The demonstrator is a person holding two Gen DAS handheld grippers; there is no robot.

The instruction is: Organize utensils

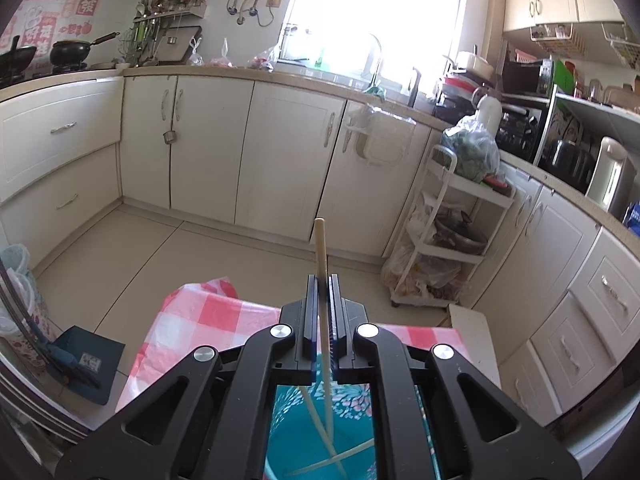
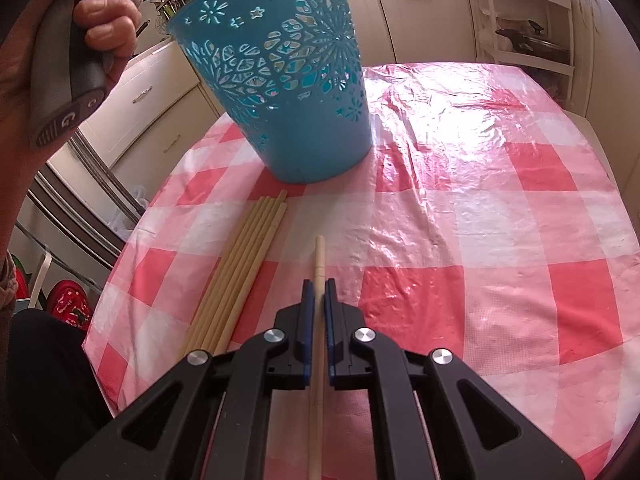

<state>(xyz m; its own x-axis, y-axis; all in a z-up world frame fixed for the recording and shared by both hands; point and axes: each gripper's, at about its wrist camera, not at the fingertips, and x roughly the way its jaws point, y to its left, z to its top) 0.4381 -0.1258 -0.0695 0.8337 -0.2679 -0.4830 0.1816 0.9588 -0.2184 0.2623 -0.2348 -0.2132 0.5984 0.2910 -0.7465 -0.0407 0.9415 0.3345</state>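
My left gripper (image 1: 322, 280) is shut on a pale wooden chopstick (image 1: 320, 248) and hovers over the teal cut-out basket (image 1: 288, 432). The chopstick's lower end reaches down into the basket, where two more chopsticks (image 1: 344, 456) lie crossed. In the right wrist view the same basket (image 2: 280, 80) stands on the red-and-white checked tablecloth (image 2: 480, 220). My right gripper (image 2: 319, 284) is shut on another chopstick (image 2: 319, 256) held just above the cloth. Several loose chopsticks (image 2: 240, 264) lie in a bundle to its left, in front of the basket.
A hand (image 2: 100, 24) grips the left gripper's handle at the upper left of the right wrist view. Kitchen cabinets (image 1: 280, 160), a white trolley (image 1: 452, 232) and bags on the floor surround the table. A dustpan (image 1: 88, 360) lies on the floor at left.
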